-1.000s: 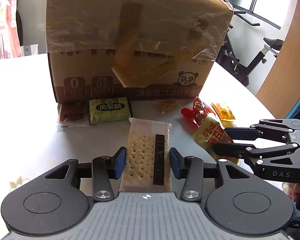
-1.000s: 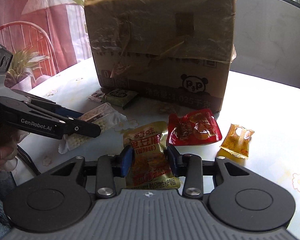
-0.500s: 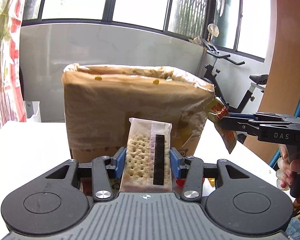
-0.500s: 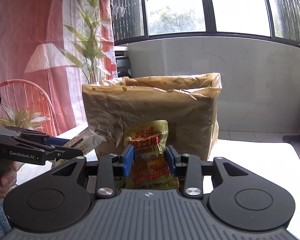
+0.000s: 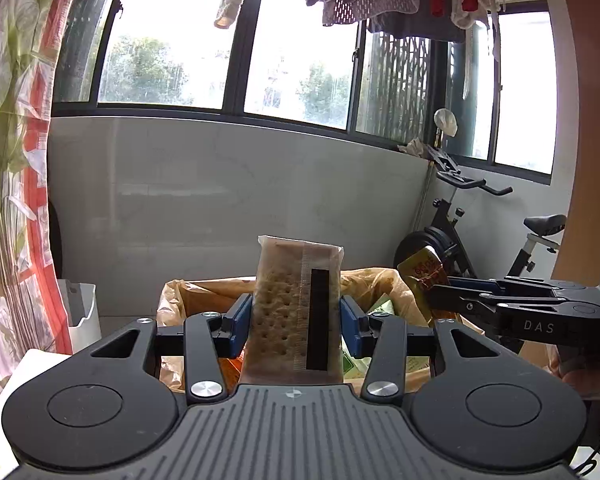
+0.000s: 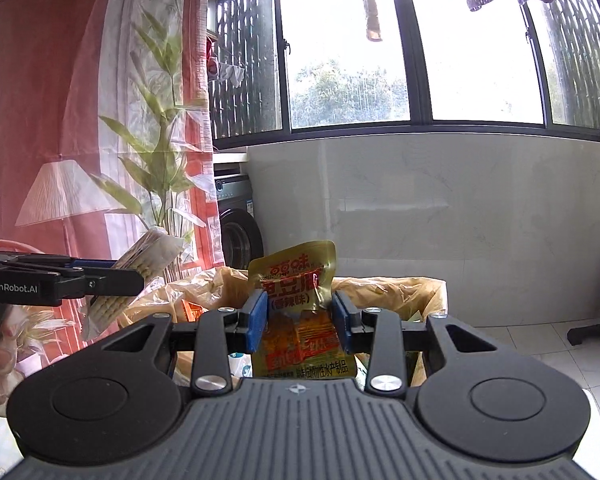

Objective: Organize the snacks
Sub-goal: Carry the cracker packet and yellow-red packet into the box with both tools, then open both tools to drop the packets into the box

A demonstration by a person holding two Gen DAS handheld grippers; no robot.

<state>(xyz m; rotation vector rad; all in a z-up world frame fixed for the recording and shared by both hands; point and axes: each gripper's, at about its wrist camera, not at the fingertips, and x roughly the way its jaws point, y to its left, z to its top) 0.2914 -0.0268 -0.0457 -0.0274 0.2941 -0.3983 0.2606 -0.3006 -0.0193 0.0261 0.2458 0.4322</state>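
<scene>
Dark-framed windows (image 5: 300,60) and a pale wall fill the far background. Just beyond both grippers, an open brown plastic-lined cardboard box (image 5: 204,292) is seen. The left gripper (image 5: 296,318) is clamped on a clear-wrapped rectangular cracker packet (image 5: 288,304); the right gripper (image 6: 300,320) is clamped on a yellow foil snack pouch (image 6: 296,280), both raised over the box.

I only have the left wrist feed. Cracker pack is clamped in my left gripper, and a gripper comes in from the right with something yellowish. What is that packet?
Observer: A gold snack pouch with red and orange print, standing upright in the right gripper, blue pads on both its sides.
Operator: Is that gripper above the box too?
Observer: Yes, the plastic-lined box opens just beyond its fingertips.
Operator: Anything already inside?
Observer: An orange wrapper shows near the left rim.
Operator: What's past the box on that side?
Observer: A washing machine by the red curtain, out of your view.
</scene>
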